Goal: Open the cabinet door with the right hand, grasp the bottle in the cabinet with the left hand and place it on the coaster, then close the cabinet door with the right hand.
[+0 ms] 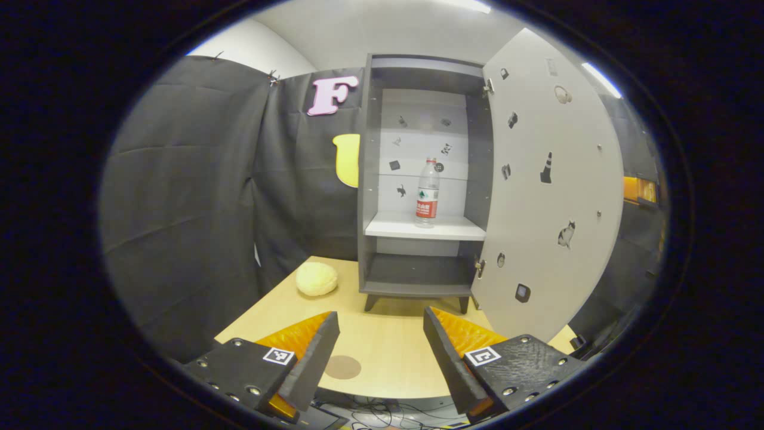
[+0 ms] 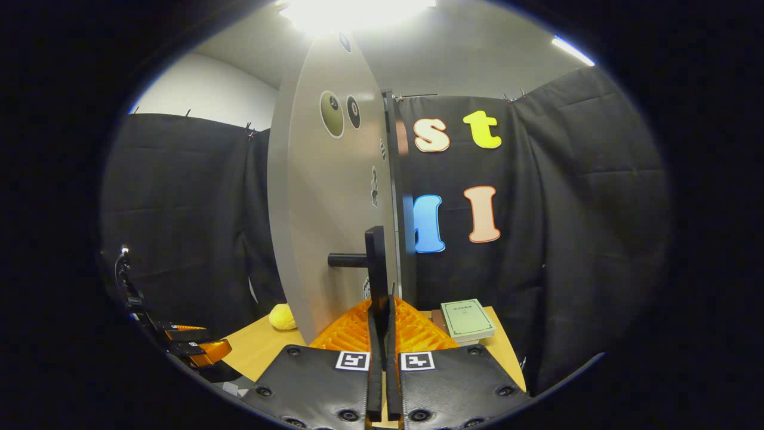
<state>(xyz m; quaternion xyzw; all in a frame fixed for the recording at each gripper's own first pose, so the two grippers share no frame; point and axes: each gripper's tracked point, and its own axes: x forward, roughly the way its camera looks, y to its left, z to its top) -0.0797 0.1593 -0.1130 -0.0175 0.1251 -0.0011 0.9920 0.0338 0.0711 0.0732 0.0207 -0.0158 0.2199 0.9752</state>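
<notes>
Cabinet door (image 1: 552, 197) stood open at right of frame, bottle (image 1: 427, 193) upright on middle shelf (image 1: 394, 227) at centre, left gripper (image 1: 381, 349) spread empty over table (image 1: 388, 352), coaster (image 1: 342, 366) bottom centre, right gripper (image 2: 380, 334) clamped on door handle (image 2: 375, 263).

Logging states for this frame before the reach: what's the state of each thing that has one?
cabinet door: swung wide open
door handle: clamped in the right gripper
bottle: upright on the white shelf, capped, not held
coaster: bare on the table
left gripper: jaws open, holding nothing, pointed at the cabinet
right gripper: jaws shut on the handle
green book: closed, flat on the table
</notes>
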